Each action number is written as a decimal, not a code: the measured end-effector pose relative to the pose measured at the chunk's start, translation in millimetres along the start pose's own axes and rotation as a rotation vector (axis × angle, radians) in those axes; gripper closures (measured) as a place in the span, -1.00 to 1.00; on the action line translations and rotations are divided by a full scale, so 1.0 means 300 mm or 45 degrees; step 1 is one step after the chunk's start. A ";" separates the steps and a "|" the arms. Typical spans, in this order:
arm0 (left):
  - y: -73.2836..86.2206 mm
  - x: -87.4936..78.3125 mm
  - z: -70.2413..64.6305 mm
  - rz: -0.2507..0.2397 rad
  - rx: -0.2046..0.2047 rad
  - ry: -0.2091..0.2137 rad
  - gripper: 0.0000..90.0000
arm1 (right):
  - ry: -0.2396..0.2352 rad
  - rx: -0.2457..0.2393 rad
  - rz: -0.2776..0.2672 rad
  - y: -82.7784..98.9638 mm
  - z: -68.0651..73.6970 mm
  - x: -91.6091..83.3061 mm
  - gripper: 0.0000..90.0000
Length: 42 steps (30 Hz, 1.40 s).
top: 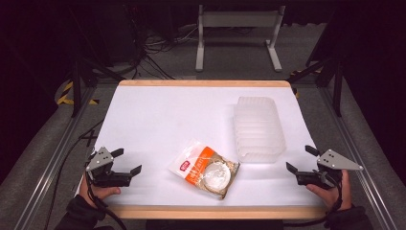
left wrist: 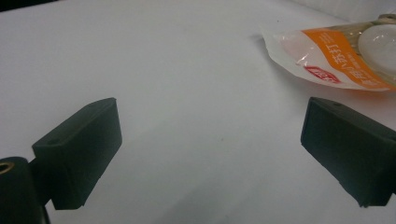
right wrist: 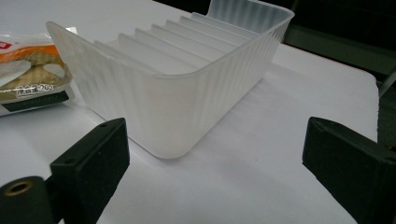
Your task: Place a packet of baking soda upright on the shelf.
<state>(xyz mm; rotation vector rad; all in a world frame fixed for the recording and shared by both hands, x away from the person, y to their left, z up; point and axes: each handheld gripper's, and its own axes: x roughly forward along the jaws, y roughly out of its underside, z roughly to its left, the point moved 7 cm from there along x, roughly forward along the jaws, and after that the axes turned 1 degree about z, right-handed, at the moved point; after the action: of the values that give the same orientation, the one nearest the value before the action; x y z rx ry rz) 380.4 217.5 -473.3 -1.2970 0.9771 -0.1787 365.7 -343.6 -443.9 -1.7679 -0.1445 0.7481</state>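
Packet (left wrist: pixel 336 56) is lying on table (top: pixel 158 115), ahead-right of left gripper (top: pixel 125 162) jaws. Bin (right wrist: pixel 187 88) is sitting just ahead of right gripper (top: pixel 299 161) jaws, w/ packet touching its left side.

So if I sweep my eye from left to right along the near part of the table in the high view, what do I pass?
left gripper → orange-and-white food packet → clear ribbed plastic bin → right gripper
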 end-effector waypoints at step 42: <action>-0.121 0.372 -0.285 0.372 -0.351 0.693 -0.50 | -0.055 -0.048 0.077 0.018 0.041 0.031 -0.75</action>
<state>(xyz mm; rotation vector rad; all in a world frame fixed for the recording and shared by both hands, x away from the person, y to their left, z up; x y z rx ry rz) 403.8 75.6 -494.0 -1.3639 1.6915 -0.1785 364.9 -331.1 -454.5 -1.7988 -0.1359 0.8324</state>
